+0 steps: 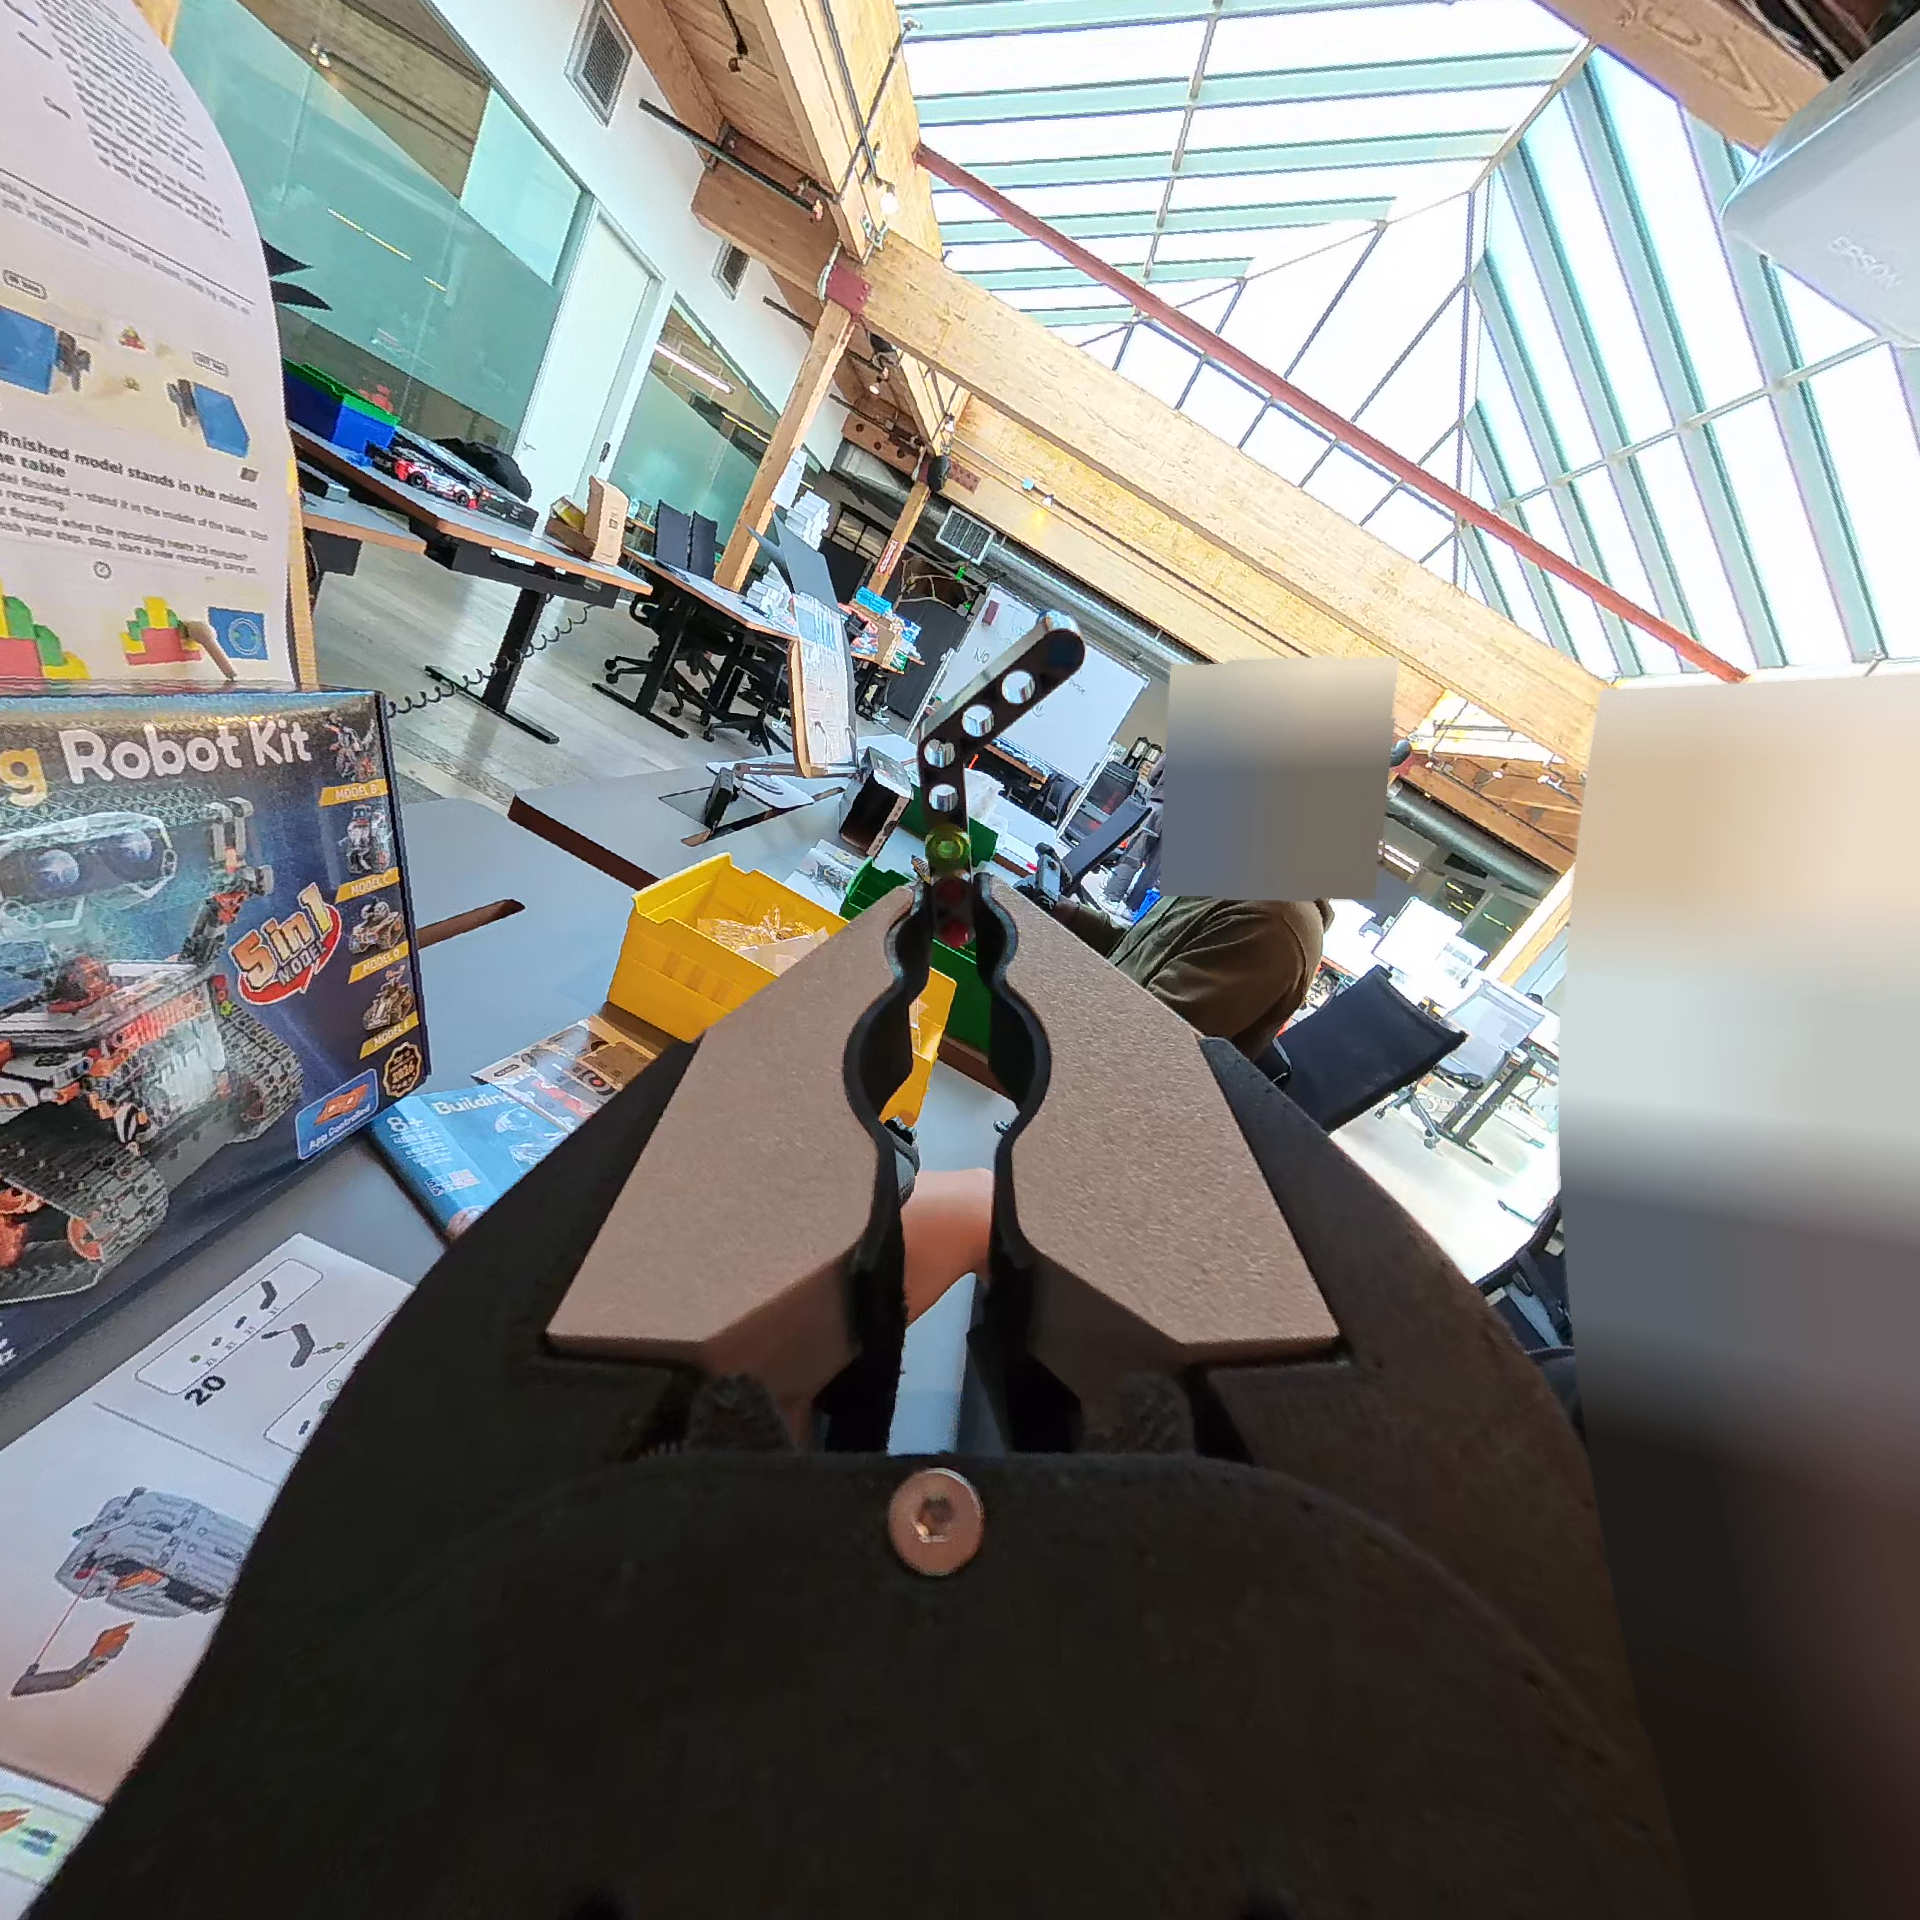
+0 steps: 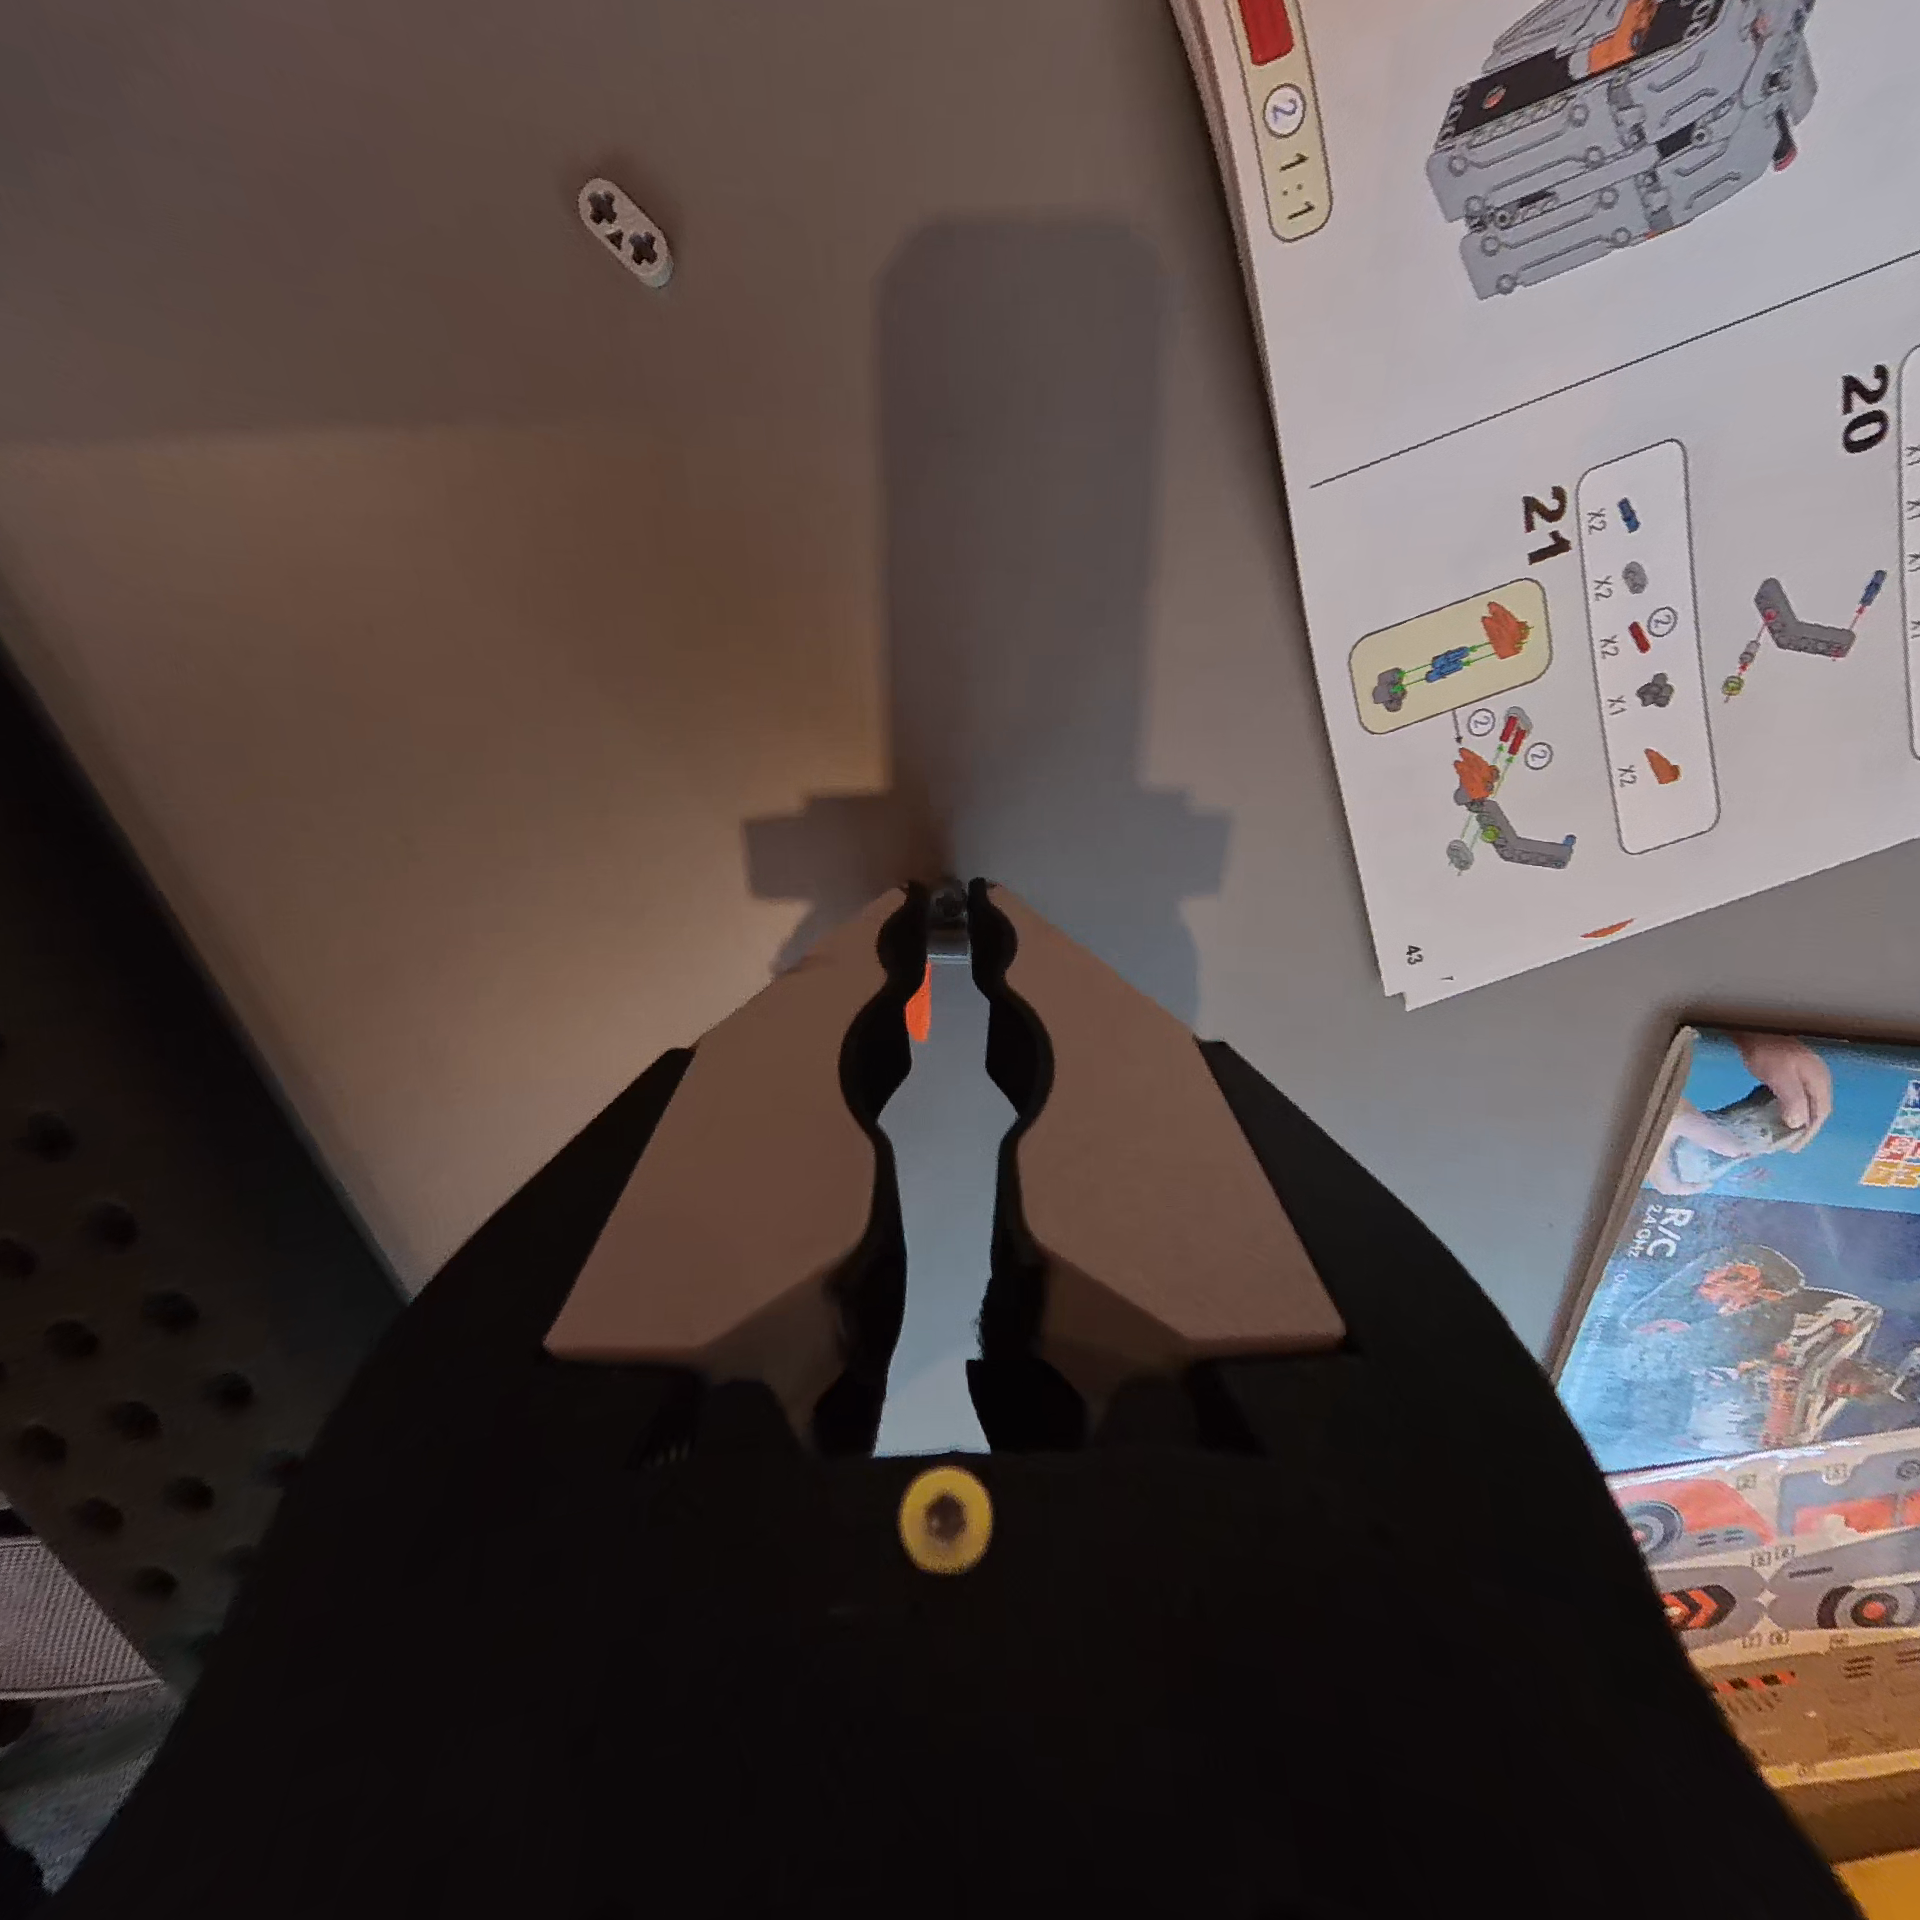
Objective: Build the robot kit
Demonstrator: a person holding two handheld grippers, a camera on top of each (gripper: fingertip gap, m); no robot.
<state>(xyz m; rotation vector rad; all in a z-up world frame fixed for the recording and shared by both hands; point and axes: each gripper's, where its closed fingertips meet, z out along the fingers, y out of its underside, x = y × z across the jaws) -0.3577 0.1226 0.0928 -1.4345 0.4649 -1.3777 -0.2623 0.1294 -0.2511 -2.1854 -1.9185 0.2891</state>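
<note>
My left gripper (image 1: 948, 896) is raised and tilted up, shut on a red pin at the base of a dark bent beam with holes (image 1: 982, 727). A yellow-green bush (image 1: 948, 847) sits on the beam just above my fingertips. My right gripper (image 2: 948, 891) points down at the grey table (image 2: 520, 623) and is shut on a small grey piece (image 2: 948, 902) at its tips. An orange bit (image 2: 918, 1003) shows between its jaws lower down. A small light grey two-hole link (image 2: 624, 231) lies on the table far ahead to the left.
An open instruction booklet (image 2: 1558, 468) lies at the right, with a colourful kit box (image 2: 1766, 1299) below it. In the left view, a robot kit box (image 1: 197, 977) stands left, with yellow (image 1: 707, 935) and green (image 1: 971, 987) bins behind. A seated person (image 1: 1205, 966) is beyond.
</note>
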